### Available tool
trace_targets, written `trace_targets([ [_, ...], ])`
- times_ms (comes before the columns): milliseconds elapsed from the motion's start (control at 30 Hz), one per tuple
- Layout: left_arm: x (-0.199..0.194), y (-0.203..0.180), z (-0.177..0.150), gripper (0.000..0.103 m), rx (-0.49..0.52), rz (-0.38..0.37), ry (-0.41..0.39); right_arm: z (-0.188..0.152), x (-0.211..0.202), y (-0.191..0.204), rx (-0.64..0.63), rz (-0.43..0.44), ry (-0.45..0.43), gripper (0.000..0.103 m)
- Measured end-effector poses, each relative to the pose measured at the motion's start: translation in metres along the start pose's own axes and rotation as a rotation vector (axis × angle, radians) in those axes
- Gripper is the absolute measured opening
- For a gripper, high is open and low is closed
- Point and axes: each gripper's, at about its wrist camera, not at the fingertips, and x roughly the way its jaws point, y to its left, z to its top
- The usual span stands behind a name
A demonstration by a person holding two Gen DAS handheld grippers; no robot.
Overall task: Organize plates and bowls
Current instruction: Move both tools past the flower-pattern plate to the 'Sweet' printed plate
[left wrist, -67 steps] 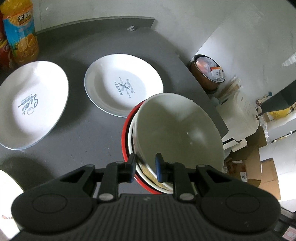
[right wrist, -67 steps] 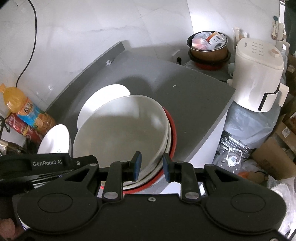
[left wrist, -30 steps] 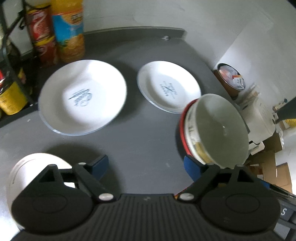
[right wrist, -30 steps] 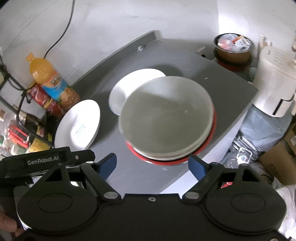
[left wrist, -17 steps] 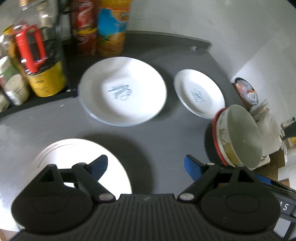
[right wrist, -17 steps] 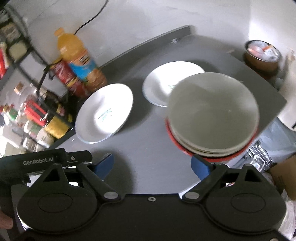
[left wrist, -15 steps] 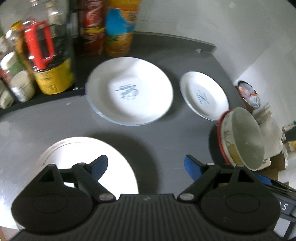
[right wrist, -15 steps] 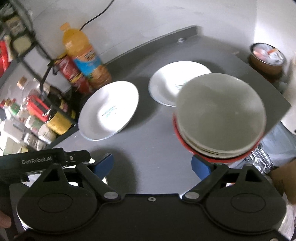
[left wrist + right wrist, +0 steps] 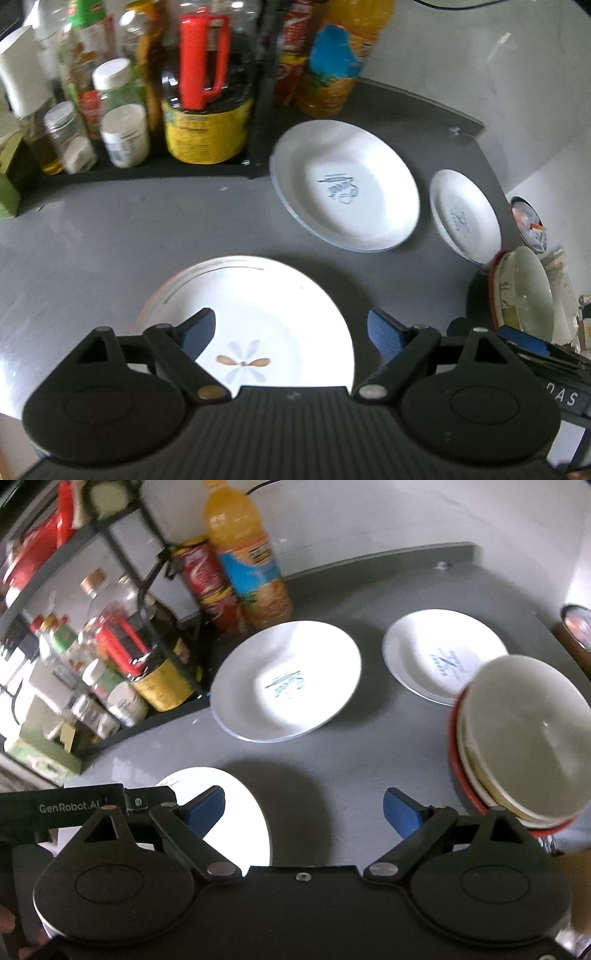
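Grey matte countertop [image 9: 110, 229] | condiment rack [image 9: 147, 110], orange juice bottle [image 9: 247, 565] at back | left gripper [image 9: 291, 332] spread wide above flower-print plate [image 9: 258, 325] | right gripper [image 9: 304, 808] wide, empty | stacked bowls [image 9: 524, 746] at right edge, beside small plate [image 9: 436, 653] and deep round plate [image 9: 288, 683]

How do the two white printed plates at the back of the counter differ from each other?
The large printed plate is clearly wider than the small printed plate. The large one sits nearer the orange drink bottle, while the small one lies next to the stack of bowls, which hides part of its rim in the right wrist view. Their dark centre prints look different. Both are white, lie flat on the grey counter and are apart from both grippers.
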Motion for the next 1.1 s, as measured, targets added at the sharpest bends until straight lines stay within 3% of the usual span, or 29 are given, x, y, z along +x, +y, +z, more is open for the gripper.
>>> trace_targets([
  [533,-0.004,0.037,-0.027,0.089,-0.167,0.096,0.009,0.008,0.031,0.024,-0.252,0.064,0.119,0.094],
  [1100,-0.003,-0.003,-0.042,0.088,-0.442,0.218,-0.012,0.053,0.042,0.006,-0.574,0.202,0.204,0.094],
])
